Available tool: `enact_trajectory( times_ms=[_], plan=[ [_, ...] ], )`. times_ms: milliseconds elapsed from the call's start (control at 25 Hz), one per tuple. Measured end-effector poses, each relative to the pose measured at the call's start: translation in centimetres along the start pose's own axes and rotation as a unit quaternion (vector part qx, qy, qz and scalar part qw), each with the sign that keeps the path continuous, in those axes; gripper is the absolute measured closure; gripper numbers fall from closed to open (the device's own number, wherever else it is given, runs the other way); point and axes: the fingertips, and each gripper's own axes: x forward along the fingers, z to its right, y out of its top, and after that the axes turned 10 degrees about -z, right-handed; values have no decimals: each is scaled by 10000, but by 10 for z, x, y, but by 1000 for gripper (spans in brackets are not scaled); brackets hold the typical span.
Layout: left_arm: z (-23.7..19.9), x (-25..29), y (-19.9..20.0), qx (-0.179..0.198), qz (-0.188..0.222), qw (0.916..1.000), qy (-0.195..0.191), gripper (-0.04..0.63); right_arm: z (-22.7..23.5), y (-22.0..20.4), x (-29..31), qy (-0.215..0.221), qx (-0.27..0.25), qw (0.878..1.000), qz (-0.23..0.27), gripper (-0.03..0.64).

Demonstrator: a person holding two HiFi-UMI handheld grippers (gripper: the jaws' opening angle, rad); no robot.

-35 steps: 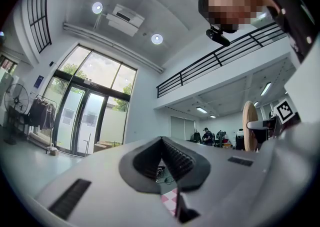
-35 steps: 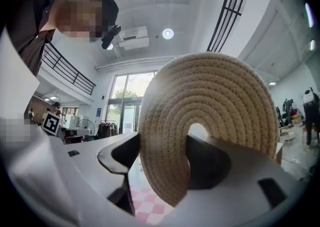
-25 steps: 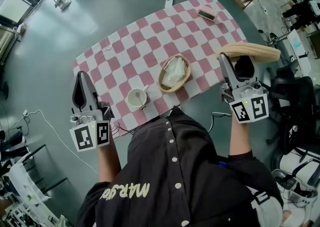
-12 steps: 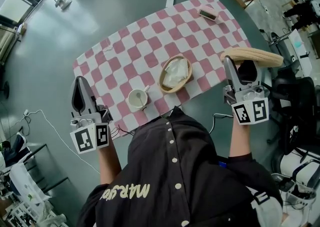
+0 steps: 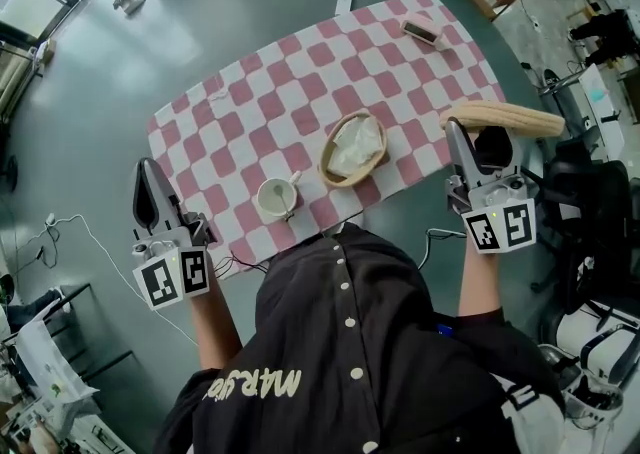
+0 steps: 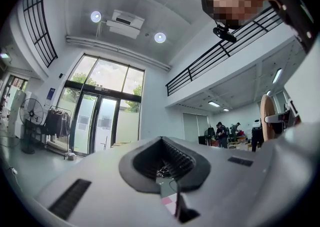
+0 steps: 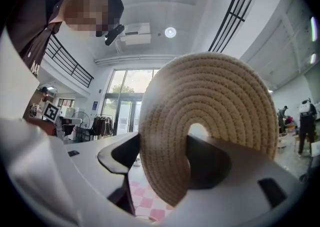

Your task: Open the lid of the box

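Pink-checked cloth covers the worktop (image 5: pixel 300 92); the woven box (image 5: pixel 340 180) on it stands uncovered, perhaps holding white paper. Right of the box, the right claw (image 5: pixel 478 132) grasps the round lid (image 5: pixel 510 119). The left claw (image 5: pixel 145 172) is clenched, empty. Opening looks done; next, the lid needs setting down beside the box.
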Motion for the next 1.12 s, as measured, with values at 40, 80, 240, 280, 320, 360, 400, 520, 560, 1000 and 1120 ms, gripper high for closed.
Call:
enact_trajectory(
  times_ms=[40,80,240,280,320,360,400,520,560,1000,1120],
  plan=[
    [0,0,-1,-2,-3,10000,2,588,0,0,1,7,29,10000,6,321],
    [-1,1,-1,-6,-9,10000,2,588,-1,0,1,1,57,10000,2,321],
    [-2,2,-3,-6,-23,10000,-2,588,-1,-4,4,-37,55,10000,-52,321],
    [-2,2,-3,-7,-27,10000,-2,588,-1,-5,4,-35,54,10000,-63,321],
    [-2,2,-4,-9,-31,10000,-2,588,-1,-6,5,-32,57,10000,-73,321],
    [-2,2,-4,-12,-34,10000,-3,588,-1,-6,5,-30,61,9999,-81,321],
    [-2,3,-4,-14,-37,10000,-5,588,-1,-7,6,-29,62,9999,-87,321],
    [-1,4,-4,-25,-41,10000,-15,588,0,-7,7,-41,51,9999,-103,321],
    [-1,4,-4,-32,-40,10000,-18,588,0,-7,7,-43,50,9999,-107,321],
    [0,8,-7,-89,-65,9999,-15,588,1,-11,17,11,36,9999,-168,321],
    [0,9,-7,-93,-81,9999,-12,588,2,-11,19,19,29,9998,-183,321]
  ],
)
